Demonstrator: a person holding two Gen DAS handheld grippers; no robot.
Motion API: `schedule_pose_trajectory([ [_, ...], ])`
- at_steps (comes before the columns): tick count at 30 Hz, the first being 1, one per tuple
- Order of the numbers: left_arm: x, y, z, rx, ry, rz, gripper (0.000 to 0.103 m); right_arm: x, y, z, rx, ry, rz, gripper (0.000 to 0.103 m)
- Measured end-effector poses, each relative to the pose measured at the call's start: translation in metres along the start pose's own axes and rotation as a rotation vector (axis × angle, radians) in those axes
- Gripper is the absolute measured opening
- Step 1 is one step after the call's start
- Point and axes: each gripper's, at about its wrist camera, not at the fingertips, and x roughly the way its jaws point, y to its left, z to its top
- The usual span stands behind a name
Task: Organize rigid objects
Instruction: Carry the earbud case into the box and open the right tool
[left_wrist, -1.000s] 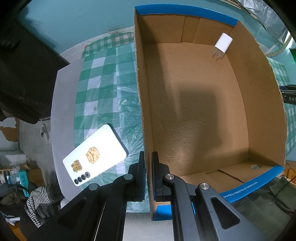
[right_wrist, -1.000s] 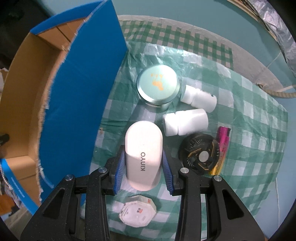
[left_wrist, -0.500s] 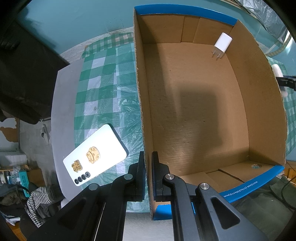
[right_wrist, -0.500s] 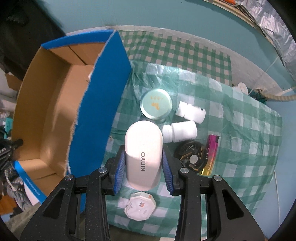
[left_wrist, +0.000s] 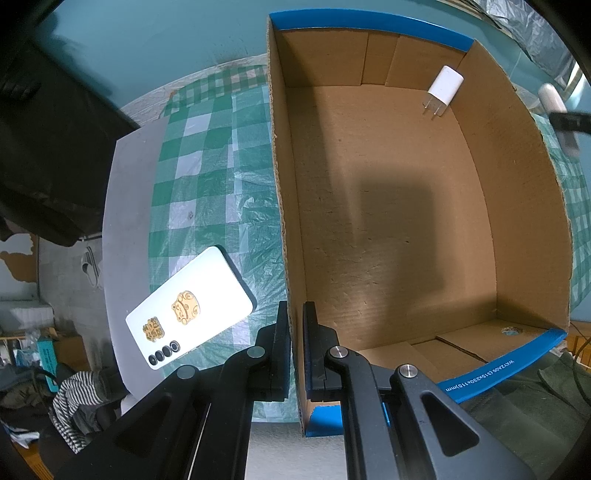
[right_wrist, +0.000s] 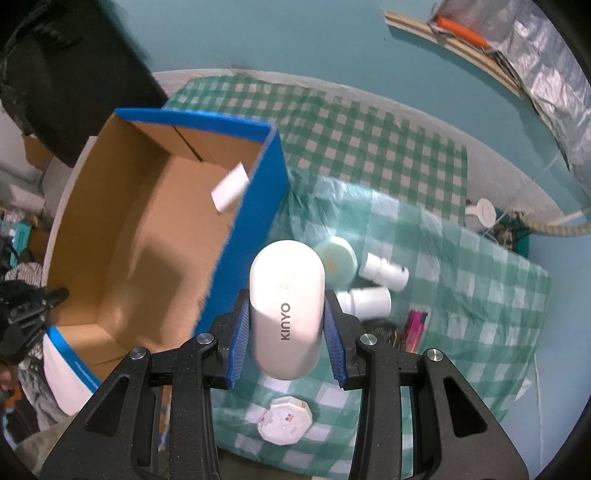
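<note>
My right gripper (right_wrist: 286, 328) is shut on a white capsule-shaped KINYO case (right_wrist: 286, 302), held in the air just right of the cardboard box (right_wrist: 255, 206) with blue outer sides. A white charger plug (left_wrist: 443, 88) lies in the box's far right corner, also seen as the plug (right_wrist: 229, 188) in the right wrist view. My left gripper (left_wrist: 295, 343) is shut on the box's near left wall (left_wrist: 284, 192), one finger inside and one outside. The held case (left_wrist: 552, 99) shows past the box's right wall in the left wrist view.
A white phone case (left_wrist: 190, 308) with gold stickers lies on the checked cloth left of the box. Right of the box lie a round tin (right_wrist: 338, 256), two white bottles (right_wrist: 369, 301), a pink lighter (right_wrist: 416, 325), a dark round fan (right_wrist: 384, 328) and a white octagonal pack (right_wrist: 284, 421).
My right gripper has lifted the KINYO case off the cloth and risen, bringing more of the box's inside into view. The left gripper has stayed clamped on the box wall.
</note>
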Motion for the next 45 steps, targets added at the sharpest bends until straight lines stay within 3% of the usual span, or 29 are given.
schedule_pose_trajectory([
  [16, 0.000, 0.000, 0.000, 0.001, -0.001, -0.001, 0.005, 0.005, 0.048, 0.052, -0.114, -0.022, 0.013, 0.037],
  [31, 0.000, -0.002, 0.003, 0.010, -0.004, 0.008, 0.005, 0.035, 0.072, 0.065, -0.164, 0.019, 0.015, 0.037],
  [45, -0.001, -0.001, 0.002, 0.003, -0.005, 0.006, 0.005, 0.053, 0.071, 0.061, -0.155, 0.059, 0.010, 0.037],
])
